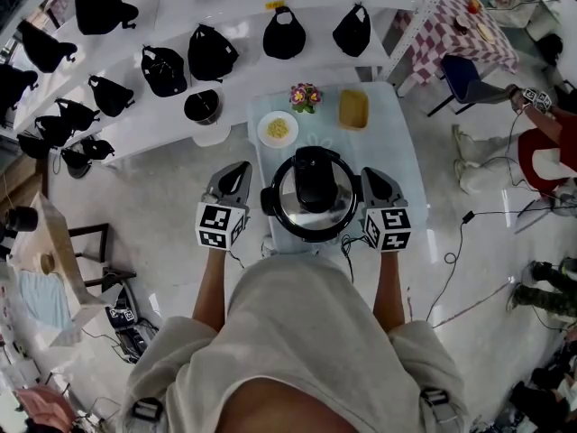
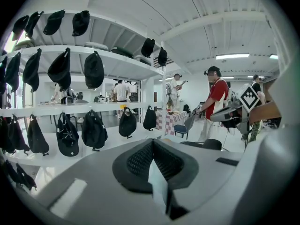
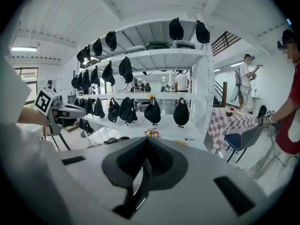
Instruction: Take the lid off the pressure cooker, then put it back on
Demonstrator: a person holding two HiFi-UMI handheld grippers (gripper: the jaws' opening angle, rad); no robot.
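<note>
- The left gripper (image 1: 240, 168) is hovering just left of the pressure cooker (image 1: 270, 198), fingers pressed together, empty.
- The right gripper (image 1: 369, 173) is flanking its other side, likewise closed.
- The lid (image 1: 315, 213) is sitting on top.

Pressure cooker (image 1: 315, 197) black and silver — table (image 1: 389, 142) pale blue — tablecloth (image 1: 444, 32) red-checked.

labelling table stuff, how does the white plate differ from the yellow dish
The white plate is round; the yellow dish is rectangular. The plate lies left of the flowers, the dish right. The plate carries pale food; the dish looks bare. Both sit behind the pressure cooker.
</note>
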